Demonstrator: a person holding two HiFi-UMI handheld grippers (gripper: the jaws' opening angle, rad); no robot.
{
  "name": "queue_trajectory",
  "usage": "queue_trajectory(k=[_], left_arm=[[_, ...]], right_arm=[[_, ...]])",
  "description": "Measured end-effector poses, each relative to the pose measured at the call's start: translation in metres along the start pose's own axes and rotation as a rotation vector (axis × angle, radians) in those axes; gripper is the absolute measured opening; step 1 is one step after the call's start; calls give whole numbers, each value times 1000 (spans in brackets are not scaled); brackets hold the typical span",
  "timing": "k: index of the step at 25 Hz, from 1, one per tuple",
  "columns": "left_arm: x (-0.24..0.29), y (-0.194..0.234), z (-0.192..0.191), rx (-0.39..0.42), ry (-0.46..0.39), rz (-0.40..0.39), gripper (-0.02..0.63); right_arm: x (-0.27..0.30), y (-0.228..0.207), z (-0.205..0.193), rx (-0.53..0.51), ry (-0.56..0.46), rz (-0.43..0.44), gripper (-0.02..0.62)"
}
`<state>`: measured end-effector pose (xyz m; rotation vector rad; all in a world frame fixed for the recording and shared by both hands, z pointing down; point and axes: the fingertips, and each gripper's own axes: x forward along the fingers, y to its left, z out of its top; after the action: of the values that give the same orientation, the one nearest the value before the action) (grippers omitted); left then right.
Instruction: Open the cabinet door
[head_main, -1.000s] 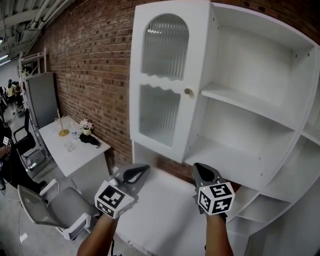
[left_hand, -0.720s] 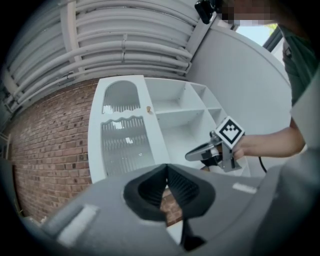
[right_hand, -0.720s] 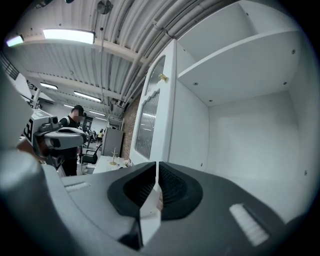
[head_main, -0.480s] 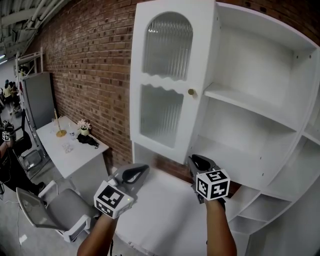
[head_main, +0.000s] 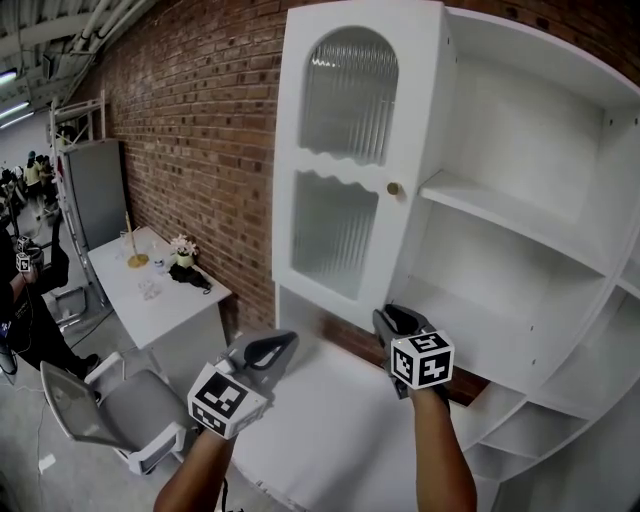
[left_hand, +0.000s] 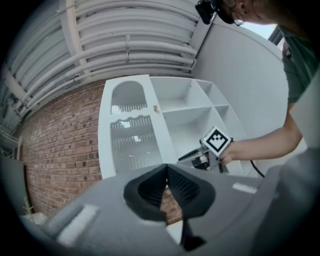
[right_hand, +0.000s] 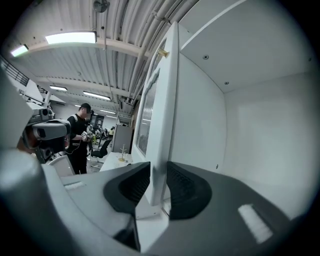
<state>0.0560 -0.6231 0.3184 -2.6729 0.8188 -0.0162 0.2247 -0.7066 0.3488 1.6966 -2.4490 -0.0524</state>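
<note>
Your head view faces cabinet door (head_main: 345, 160) from nearby. Left gripper view: low, looking up, farther back. Right gripper view: right at same door's edge.

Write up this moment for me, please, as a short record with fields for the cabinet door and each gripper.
door: cabinet door swung open, standing out from the cabinet
knob: small gold knob on the door's free edge, untouched
right gripper: jaws closed on the door's lower edge, one on each face
left gripper: jaws together, holding nothing, apart from the cabinet
shelves: exposed beside the open door
backdrop: brick wall
</note>
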Motion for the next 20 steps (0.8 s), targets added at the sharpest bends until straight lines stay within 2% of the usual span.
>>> queue_trajectory(k=[9,20], left_arm=[[-5,0,6,8,15,56,2],[-30,-2,10,6,35,127,2]], right_arm=[[-15,29,3,-29,-5,78,72],[-31,130,19,-101,-31,270,81]])
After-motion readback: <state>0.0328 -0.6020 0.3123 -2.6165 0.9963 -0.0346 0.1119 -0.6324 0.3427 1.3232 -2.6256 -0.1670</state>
